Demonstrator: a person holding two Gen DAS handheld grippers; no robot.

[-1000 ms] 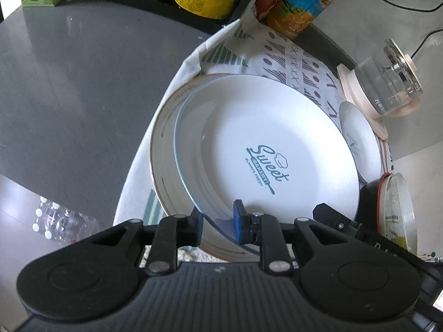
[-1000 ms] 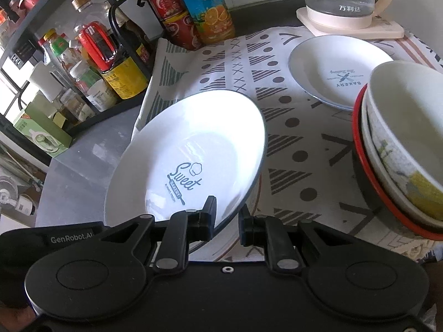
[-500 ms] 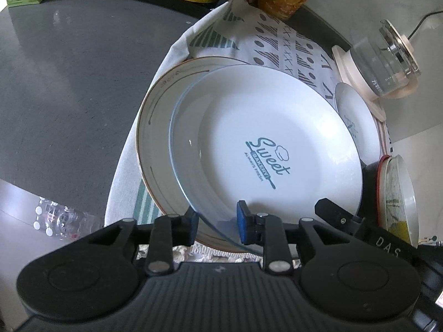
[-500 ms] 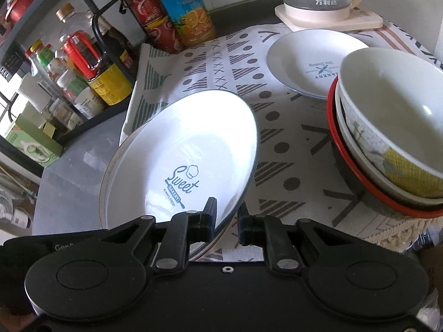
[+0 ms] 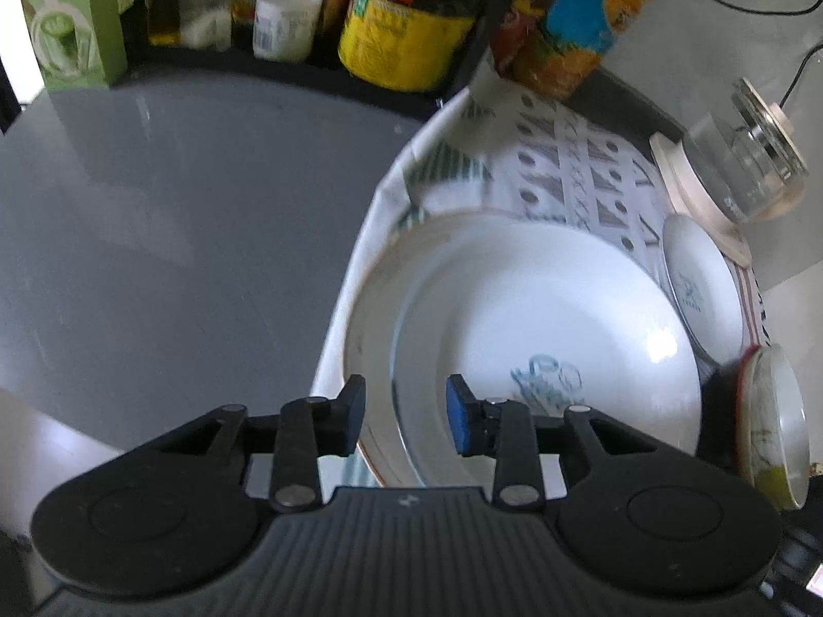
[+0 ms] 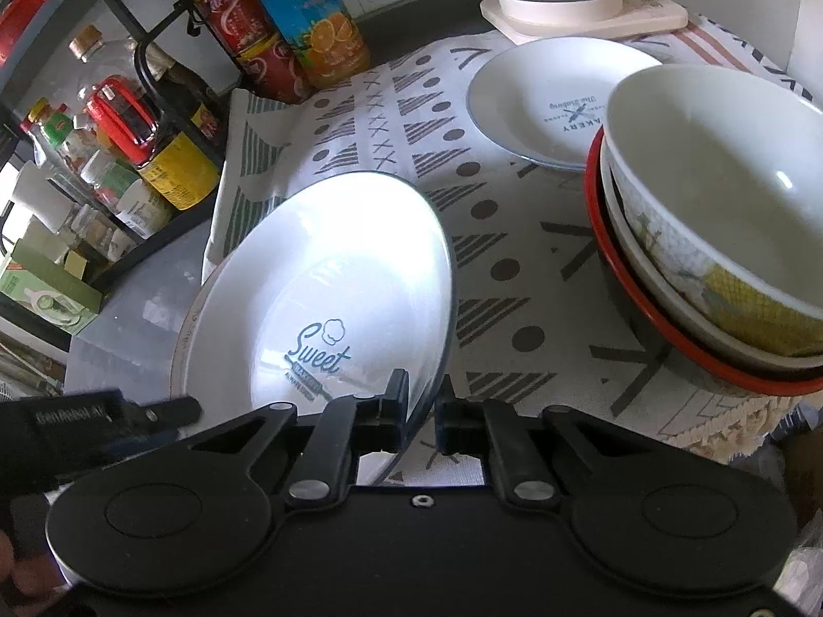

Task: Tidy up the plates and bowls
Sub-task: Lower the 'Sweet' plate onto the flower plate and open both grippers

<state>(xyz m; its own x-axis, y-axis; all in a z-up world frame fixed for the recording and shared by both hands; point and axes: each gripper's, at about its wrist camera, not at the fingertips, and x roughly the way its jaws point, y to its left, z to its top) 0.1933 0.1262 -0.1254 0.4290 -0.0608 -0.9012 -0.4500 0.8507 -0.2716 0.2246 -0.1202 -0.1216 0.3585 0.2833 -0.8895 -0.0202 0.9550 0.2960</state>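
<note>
The right gripper [image 6: 421,411] is pinching the "Sweet" plate's [image 6: 329,277] rim at lower centre; the left gripper [image 5: 406,414] is hanging spread.

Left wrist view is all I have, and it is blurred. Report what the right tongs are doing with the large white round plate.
Observer: The right tongs are shut on the near rim of the large white round plate.
Operator: Read me its print.
Observer: It says "Sweet" in blue script.
Operator: Count the bowls at my right edge.
Observer: Three, nested. The white bowl with a yellow pattern is on top and a red-rimmed bowl is lowest.
</note>
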